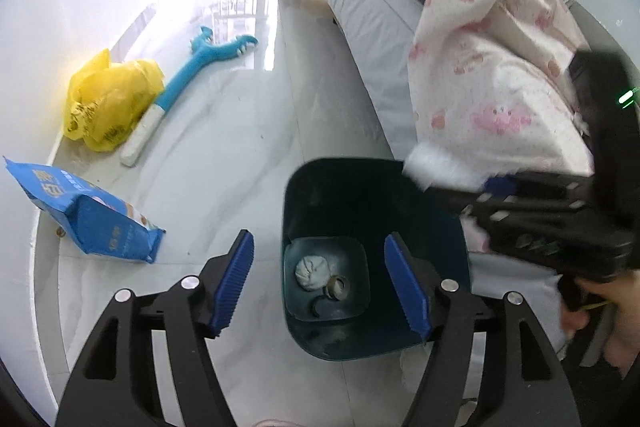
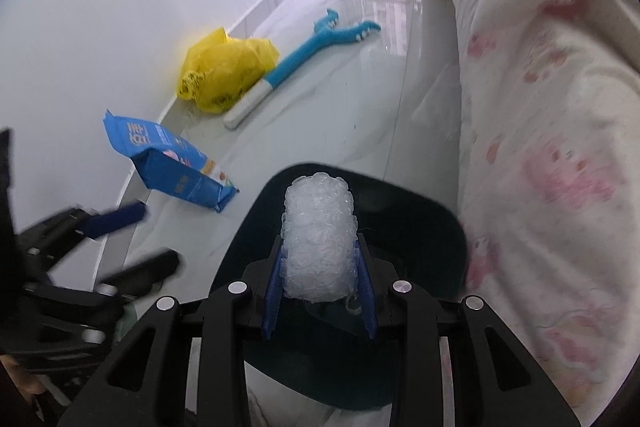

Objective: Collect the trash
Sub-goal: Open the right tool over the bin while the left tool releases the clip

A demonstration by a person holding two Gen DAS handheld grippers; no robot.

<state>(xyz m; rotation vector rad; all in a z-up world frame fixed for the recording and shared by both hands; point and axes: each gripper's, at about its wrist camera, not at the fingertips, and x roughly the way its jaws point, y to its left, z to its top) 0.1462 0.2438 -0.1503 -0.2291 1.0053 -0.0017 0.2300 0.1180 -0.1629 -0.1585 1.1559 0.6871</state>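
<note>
Right wrist view: your right gripper (image 2: 320, 287) is pinching a bubble-wrap wad (image 2: 319, 239) directly over the dark bin (image 2: 440, 227), so it falls inside; your left gripper (image 1: 320, 279) is hanging spread and empty above trash already lying inside

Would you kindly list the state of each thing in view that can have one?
left gripper: jaws open, nothing between them, above the bin.
right gripper: jaws shut on the bubble wrap roll, over the bin.
trash bin: upright, lidless, a white wad and small scraps at the bottom.
yellow plastic bag: crumpled on the floor by the wall.
blue package: lying on the floor.
</note>
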